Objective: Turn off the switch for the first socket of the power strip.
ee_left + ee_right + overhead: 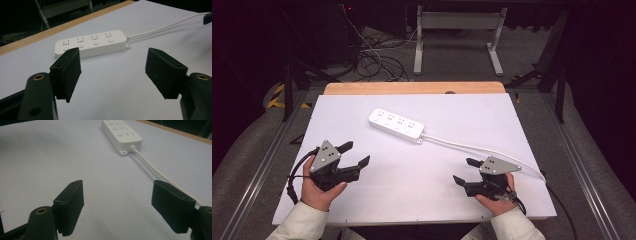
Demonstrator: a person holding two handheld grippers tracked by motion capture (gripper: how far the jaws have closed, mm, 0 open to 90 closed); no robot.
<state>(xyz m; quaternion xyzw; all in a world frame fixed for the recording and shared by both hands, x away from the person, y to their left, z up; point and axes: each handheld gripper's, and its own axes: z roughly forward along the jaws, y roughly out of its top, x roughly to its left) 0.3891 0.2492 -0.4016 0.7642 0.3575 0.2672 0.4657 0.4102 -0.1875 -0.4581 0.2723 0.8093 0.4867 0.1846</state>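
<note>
A white power strip (396, 125) with several sockets and round buttons lies flat near the middle of the white table (362, 197). Its white cable (484, 148) runs off to the right edge. My left gripper (357, 154) is held at the front left, open and empty, pointing toward the power strip (92, 45), which lies a short way beyond its jaws. My right gripper (466, 170) is held at the front right, open and empty, pointing left. The power strip (121, 133) and cable (160, 173) lie ahead of it, the cable passing by its right jaw.
A wooden strip (412, 88) edges the table's far side. Beyond it stand a white frame's legs (457, 40) and a tangle of cables (372, 55) on the floor. Metal rails (257, 165) run along both sides of the table.
</note>
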